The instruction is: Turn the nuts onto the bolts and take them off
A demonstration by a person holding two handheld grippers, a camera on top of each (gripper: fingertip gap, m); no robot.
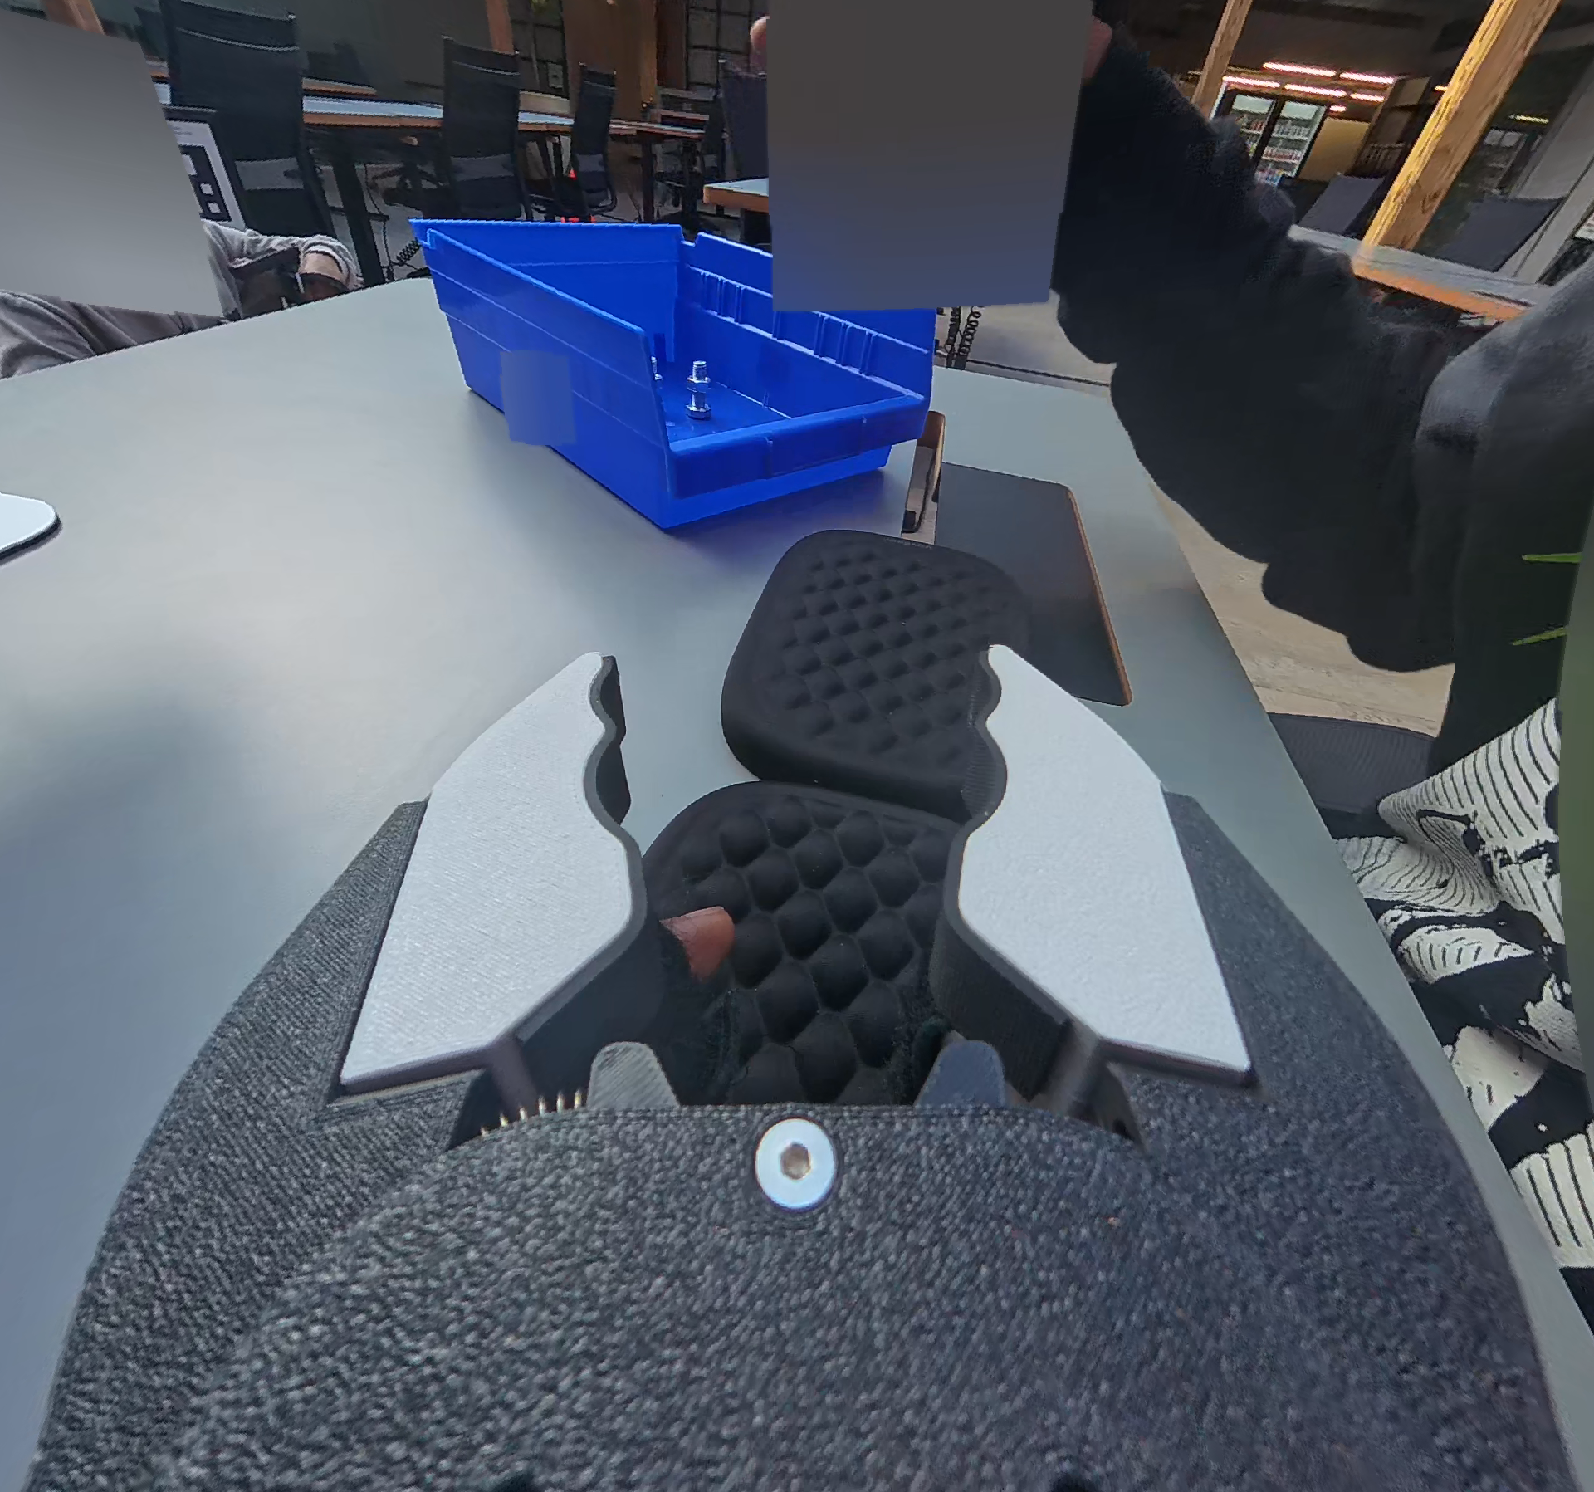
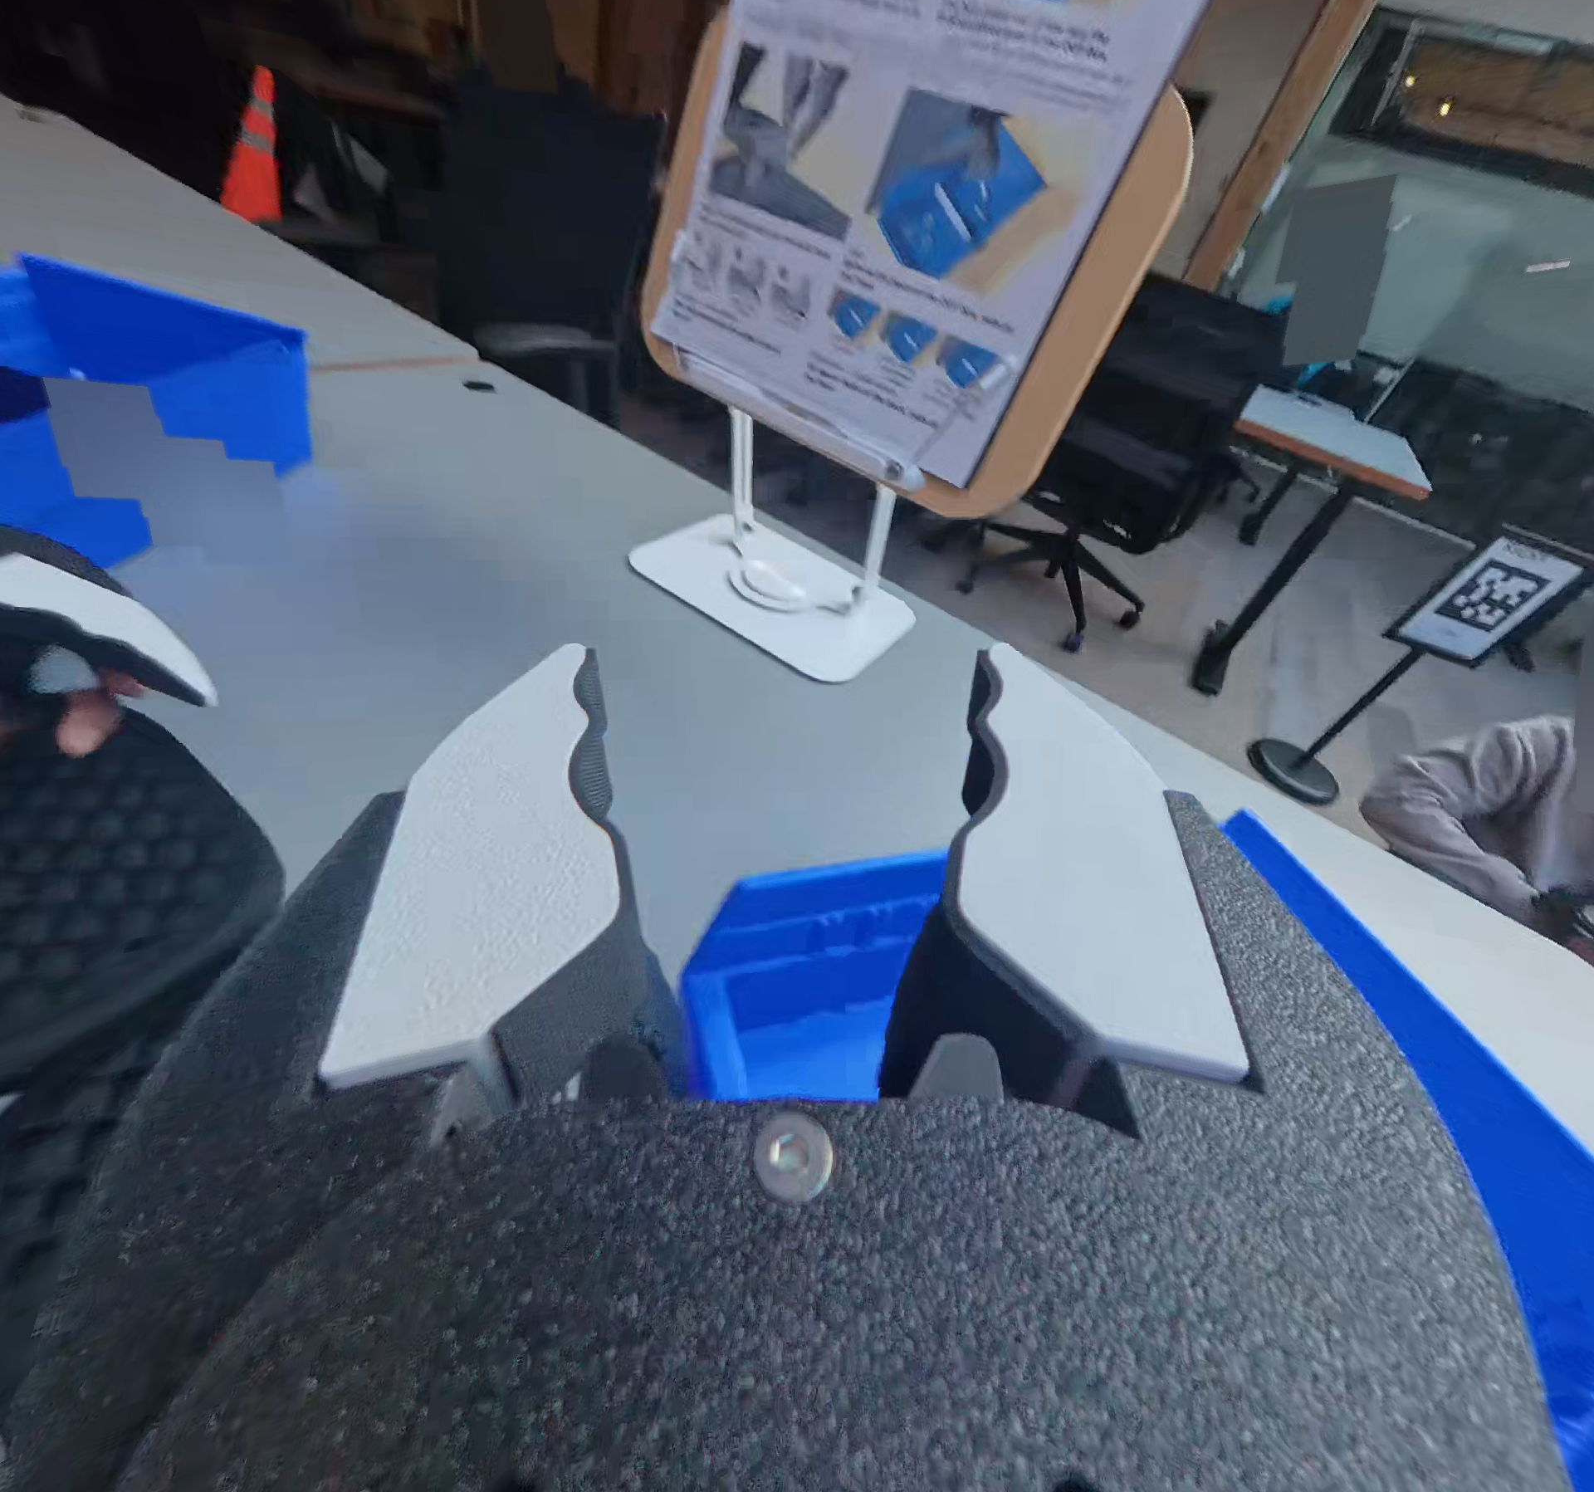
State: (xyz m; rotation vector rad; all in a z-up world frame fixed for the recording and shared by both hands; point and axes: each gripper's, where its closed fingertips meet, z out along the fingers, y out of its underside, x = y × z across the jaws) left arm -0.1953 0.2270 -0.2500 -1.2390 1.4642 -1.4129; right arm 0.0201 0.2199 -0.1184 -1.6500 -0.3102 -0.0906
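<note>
Both hand-held grippers, left [image 1: 798, 726] and right [image 2: 781, 726], gape empty; upright bolts [image 1: 697, 390] wearing nuts stand in the blue bin [image 1: 604, 381], ahead of the left one.

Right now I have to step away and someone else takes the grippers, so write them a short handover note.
Left gripper: open, empty, over the black padded mat on the grey table.
Right gripper: open, empty, above a blue bin just below it.
Job's things: a bolt with nuts stands upright inside the blue bin across the table; another seems to stand behind it, partly hidden.
Done: nothing visible in hand; nuts appear already on that bolt.
Left: reach into the bin, grip the bolt, turn the nuts off and on.
</note>
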